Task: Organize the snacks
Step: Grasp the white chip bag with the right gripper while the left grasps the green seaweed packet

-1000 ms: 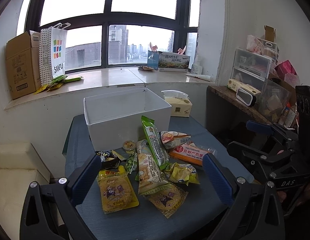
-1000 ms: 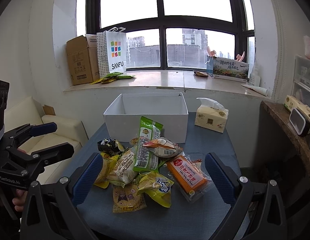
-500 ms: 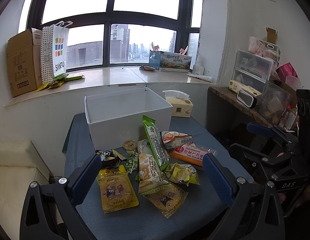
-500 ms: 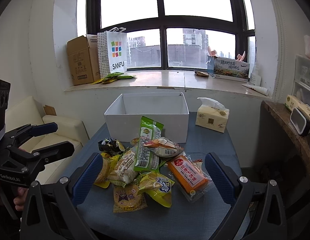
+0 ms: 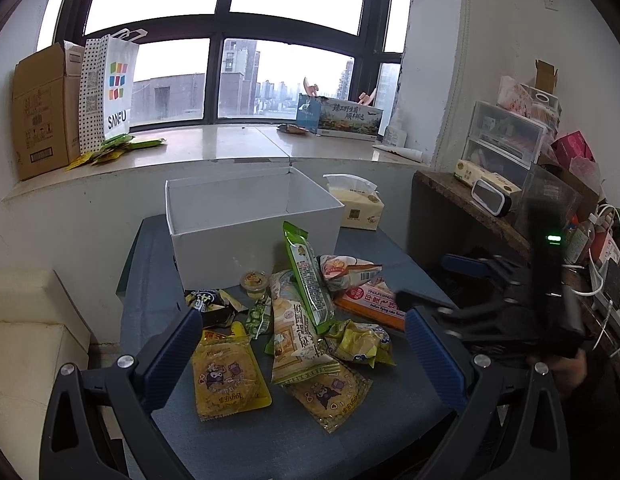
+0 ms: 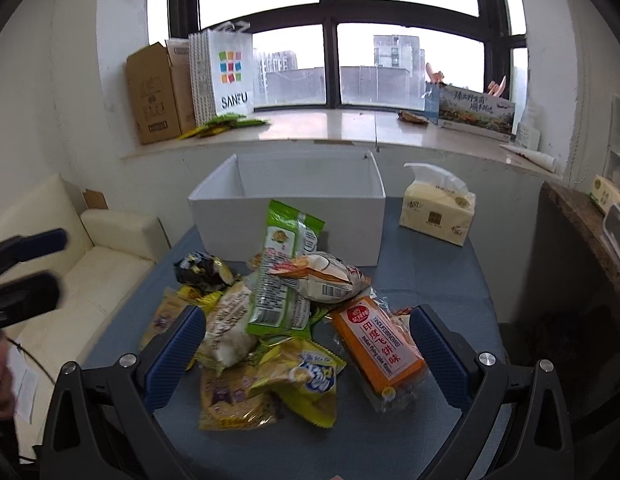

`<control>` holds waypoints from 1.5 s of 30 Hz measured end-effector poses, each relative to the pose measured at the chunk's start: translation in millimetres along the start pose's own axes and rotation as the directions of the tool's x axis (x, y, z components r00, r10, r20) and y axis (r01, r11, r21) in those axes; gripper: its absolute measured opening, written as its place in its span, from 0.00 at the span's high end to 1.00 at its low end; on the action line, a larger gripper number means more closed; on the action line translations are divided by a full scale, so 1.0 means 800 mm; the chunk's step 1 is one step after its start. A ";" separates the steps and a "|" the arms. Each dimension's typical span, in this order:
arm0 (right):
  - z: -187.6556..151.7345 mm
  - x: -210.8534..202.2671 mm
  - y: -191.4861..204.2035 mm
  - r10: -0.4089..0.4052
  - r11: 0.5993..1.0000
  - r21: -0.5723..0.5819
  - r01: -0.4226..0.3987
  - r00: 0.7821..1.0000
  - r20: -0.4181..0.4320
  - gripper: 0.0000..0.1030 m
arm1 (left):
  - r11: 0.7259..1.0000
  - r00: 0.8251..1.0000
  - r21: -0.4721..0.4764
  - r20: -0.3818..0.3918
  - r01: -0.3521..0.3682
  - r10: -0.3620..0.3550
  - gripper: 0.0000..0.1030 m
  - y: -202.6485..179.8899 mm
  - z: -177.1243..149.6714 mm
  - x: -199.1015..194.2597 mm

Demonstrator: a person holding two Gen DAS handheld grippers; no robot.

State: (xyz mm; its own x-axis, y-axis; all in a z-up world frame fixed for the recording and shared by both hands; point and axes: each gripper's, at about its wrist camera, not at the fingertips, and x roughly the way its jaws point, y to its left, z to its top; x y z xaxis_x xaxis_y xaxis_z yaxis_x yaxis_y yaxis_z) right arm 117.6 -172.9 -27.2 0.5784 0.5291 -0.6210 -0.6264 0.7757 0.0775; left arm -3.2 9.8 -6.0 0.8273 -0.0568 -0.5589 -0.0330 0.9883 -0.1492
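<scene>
A heap of snack packets lies on the blue table [image 5: 370, 440] in front of an empty white box [image 5: 249, 220]. In the heap are a tall green packet [image 5: 307, 280], a yellow pouch [image 5: 227, 378], an orange cracker pack [image 6: 380, 346] and a yellow-green bag [image 6: 305, 376]. My left gripper [image 5: 305, 356] hovers open above the near side of the heap, nothing between its fingers. My right gripper [image 6: 305, 352] is open too, low over the heap, with the yellow-green bag and orange pack between its wide-set fingers, not touching them. The white box [image 6: 287, 208] stands behind.
A tissue pack [image 6: 436, 214] sits right of the box. On the window sill stand a cardboard carton [image 6: 157, 94] and a SANFU paper bag [image 6: 225, 74]. A cream sofa [image 6: 69, 272] lies left, a cluttered side shelf [image 5: 510, 200] right.
Both grippers have moved forward and down toward the heap; the right one has come closest, so the packets look larger. Both stayed open.
</scene>
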 end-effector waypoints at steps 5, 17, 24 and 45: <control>0.001 0.078 -0.014 -0.025 0.999 -0.028 0.023 0.997 -0.069 0.00 | 1.000 1.000 0.000 -0.010 -0.010 0.010 0.00 0.004 -0.003 0.004; 0.006 0.165 -0.014 -0.046 0.994 -0.103 0.034 0.992 -0.118 0.51 | 1.000 0.999 -0.017 -0.038 -0.020 0.019 0.00 0.019 -0.011 0.013; 0.009 0.136 -0.038 0.062 0.998 0.008 -0.062 0.997 -0.050 0.63 | 0.999 0.997 -0.039 -0.072 -0.010 0.007 0.00 0.024 -0.014 0.035; -0.014 -0.090 -0.104 0.060 0.978 0.179 -0.103 0.971 0.230 0.64 | 0.997 0.946 0.052 -0.324 0.051 -0.032 0.00 -0.032 0.059 0.285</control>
State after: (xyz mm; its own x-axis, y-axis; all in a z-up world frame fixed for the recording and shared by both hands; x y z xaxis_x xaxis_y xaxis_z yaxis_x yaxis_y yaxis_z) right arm 122.1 -279.2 2.0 0.6441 0.6399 -0.4192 -0.5787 0.7660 0.2800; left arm 212.7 -22.1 -91.2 0.6019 -0.1310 -0.7878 0.0388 0.9901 -0.1350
